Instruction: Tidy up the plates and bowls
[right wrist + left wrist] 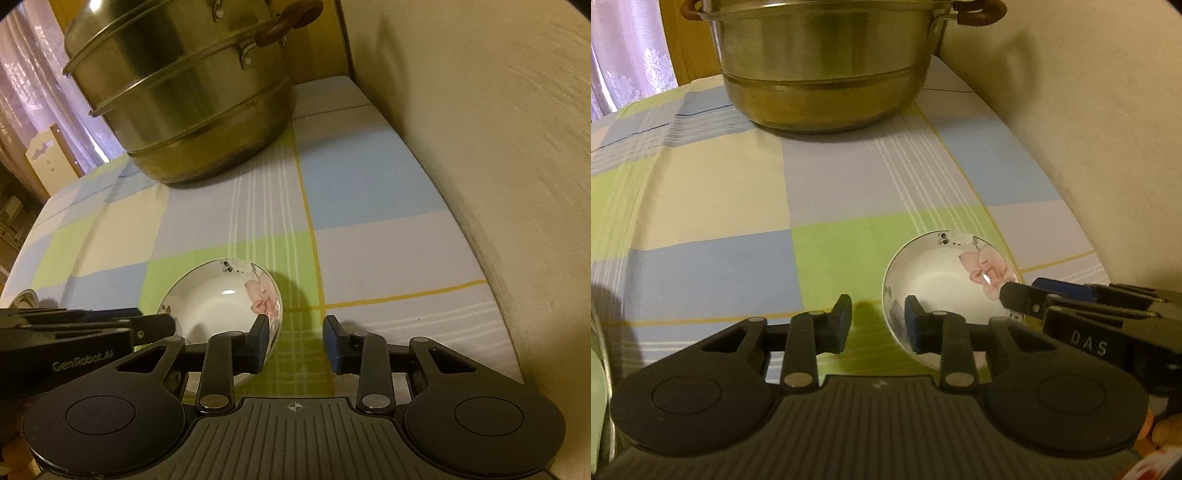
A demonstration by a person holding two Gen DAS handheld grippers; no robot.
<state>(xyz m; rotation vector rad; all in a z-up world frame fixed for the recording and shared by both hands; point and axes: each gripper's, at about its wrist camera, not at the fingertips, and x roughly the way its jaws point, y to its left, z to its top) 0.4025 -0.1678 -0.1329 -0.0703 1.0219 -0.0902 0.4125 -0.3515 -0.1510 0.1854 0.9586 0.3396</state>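
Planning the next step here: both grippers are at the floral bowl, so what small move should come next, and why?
Probably close the left gripper on the floral bowl. Its fingers are open, with one finger inside the near rim and the other outside. The right gripper is open too, one finger at the opposite rim, so neither holds the bowl yet.

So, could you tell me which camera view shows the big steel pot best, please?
The right wrist view: the pot shows its stacked tiers, a riveted brown handle and its base on the checked cloth. The left wrist view shows the pot only from the lower body up to the rim, cropped at the top, with both handles partly cut off.
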